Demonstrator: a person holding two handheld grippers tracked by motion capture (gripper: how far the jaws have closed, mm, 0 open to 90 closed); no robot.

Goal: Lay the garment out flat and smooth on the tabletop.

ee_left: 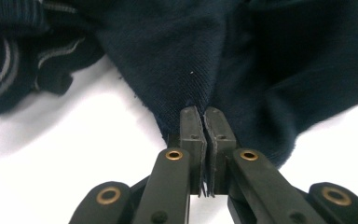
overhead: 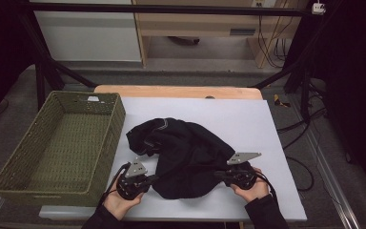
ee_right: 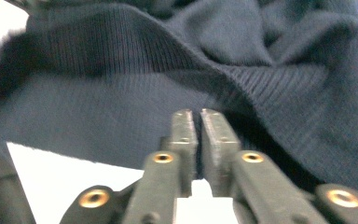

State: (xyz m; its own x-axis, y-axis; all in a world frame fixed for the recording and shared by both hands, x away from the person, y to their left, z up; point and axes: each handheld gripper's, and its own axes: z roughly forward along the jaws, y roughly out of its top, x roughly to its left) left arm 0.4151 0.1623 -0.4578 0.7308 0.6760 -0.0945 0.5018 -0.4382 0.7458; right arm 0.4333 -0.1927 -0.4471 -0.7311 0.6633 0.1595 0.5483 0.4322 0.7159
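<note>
Both pinched shut on the dark garment (overhead: 186, 157): left hand-held gripper (ee_left: 200, 114) on a thin fabric edge, right hand-held gripper (ee_right: 195, 116) on a ribbed fold. Garment bunched on the white worktop (overhead: 267, 129) between and beyond them. Best lifted evenly, pulled apart gently, keeping both pinches from slipping.

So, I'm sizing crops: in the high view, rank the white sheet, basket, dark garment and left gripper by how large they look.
1. white sheet
2. basket
3. dark garment
4. left gripper
</note>
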